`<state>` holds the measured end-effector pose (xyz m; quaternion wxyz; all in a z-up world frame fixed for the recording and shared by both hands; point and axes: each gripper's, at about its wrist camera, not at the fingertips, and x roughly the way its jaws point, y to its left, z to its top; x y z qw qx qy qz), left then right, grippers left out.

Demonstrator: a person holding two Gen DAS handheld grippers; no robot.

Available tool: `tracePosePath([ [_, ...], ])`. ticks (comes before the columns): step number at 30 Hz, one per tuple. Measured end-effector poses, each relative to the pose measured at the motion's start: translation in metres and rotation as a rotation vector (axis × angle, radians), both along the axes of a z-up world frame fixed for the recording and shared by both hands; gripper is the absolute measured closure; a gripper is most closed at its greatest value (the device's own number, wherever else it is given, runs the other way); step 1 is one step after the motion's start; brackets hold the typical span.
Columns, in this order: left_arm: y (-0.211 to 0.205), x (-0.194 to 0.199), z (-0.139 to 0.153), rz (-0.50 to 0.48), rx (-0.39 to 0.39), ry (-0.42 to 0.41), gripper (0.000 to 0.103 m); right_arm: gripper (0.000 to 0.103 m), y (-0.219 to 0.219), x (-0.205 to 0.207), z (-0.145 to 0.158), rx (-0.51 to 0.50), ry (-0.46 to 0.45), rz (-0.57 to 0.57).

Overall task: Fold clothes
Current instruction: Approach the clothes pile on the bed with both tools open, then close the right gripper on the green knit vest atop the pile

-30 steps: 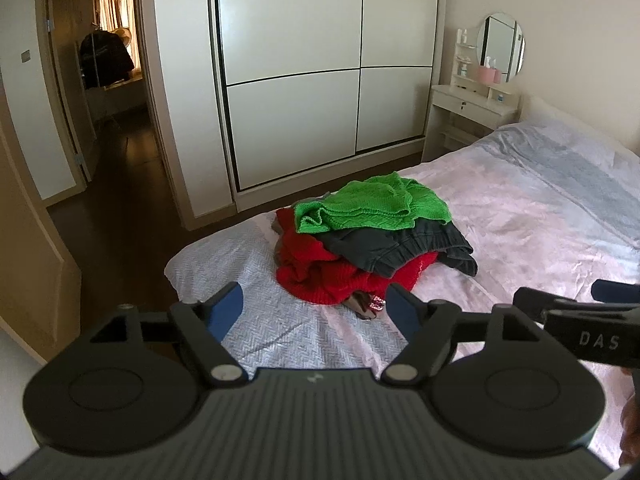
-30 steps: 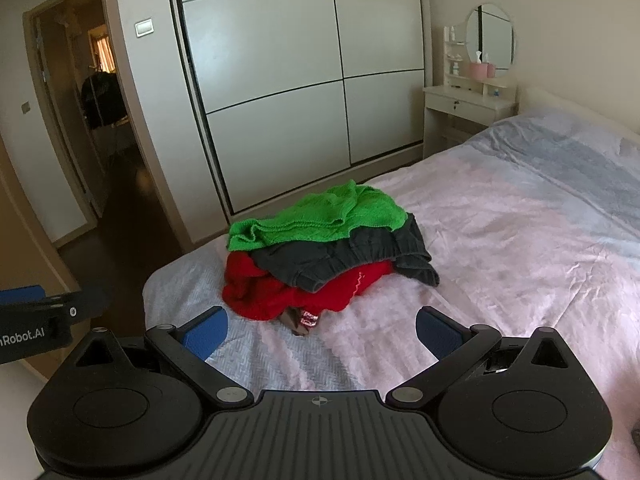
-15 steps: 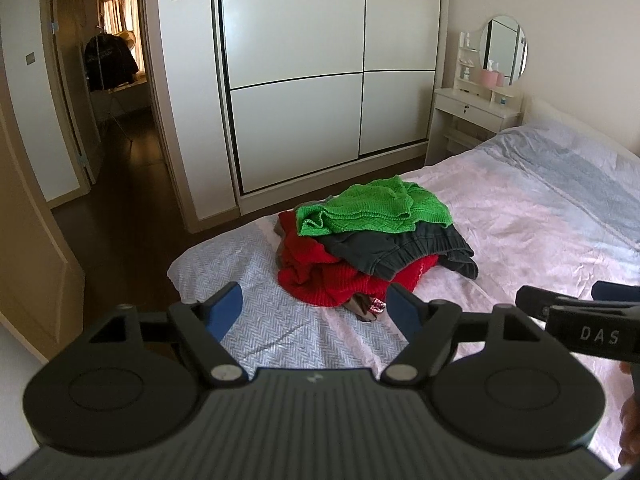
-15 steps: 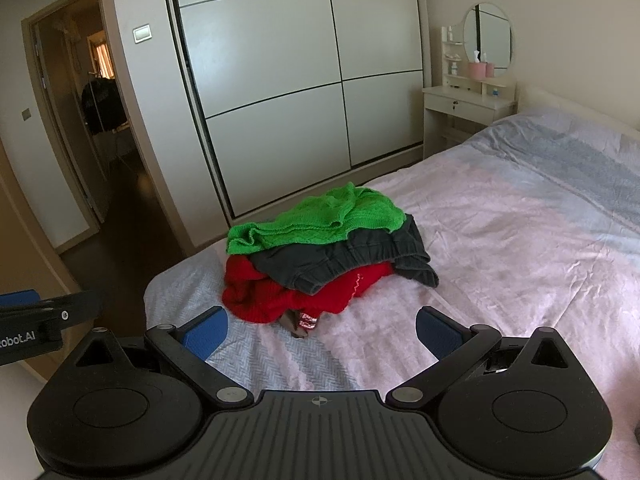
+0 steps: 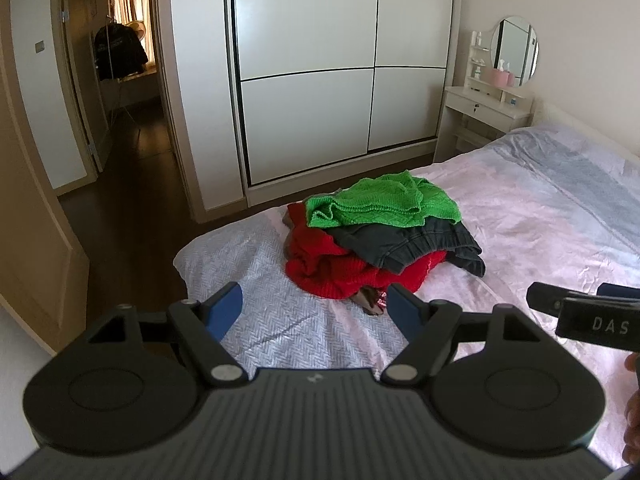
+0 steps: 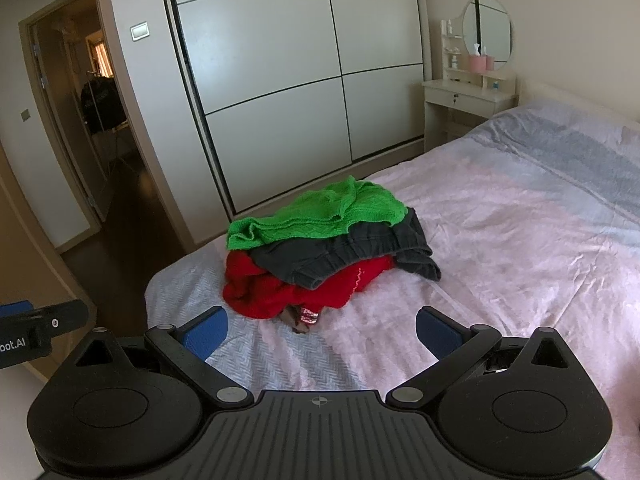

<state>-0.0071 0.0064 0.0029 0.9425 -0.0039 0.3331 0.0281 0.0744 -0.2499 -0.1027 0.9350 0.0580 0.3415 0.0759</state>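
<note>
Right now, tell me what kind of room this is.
A bedroom in a home: a bed with piled clothes, a sliding-door wardrobe and a small dressing table under a round mirror.

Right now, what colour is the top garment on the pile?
Bright green knit, clearest in the right wrist view.

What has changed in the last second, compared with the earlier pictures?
Little changed: both views shifted slightly, so both grippers, left and right, drifted a bit. Nothing was grasped or released. Both stay open and empty, short of the untouched clothes pile on the bed.
</note>
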Motion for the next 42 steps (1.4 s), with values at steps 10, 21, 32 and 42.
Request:
tracePosePath([
  [10, 0.001, 0.009, -0.006, -0.014, 0.0, 0.009, 0.027, 0.0, 0.002, 0.005, -0.005, -0.004, 0.011, -0.015],
  [21, 0.014, 0.037, -0.018, -0.032, -0.008, 0.038, 0.027, 0.0, 0.001, 0.025, -0.015, 0.003, 0.041, -0.053],
  [32, 0.036, 0.105, -0.049, -0.078, -0.033, 0.114, 0.028, 0.001, -0.004, 0.068, -0.049, 0.073, 0.149, -0.121],
  [42, 0.052, 0.187, -0.085, -0.135, -0.045, 0.201, 0.035, 0.001, -0.008, 0.129, -0.087, 0.238, 0.257, -0.217],
])
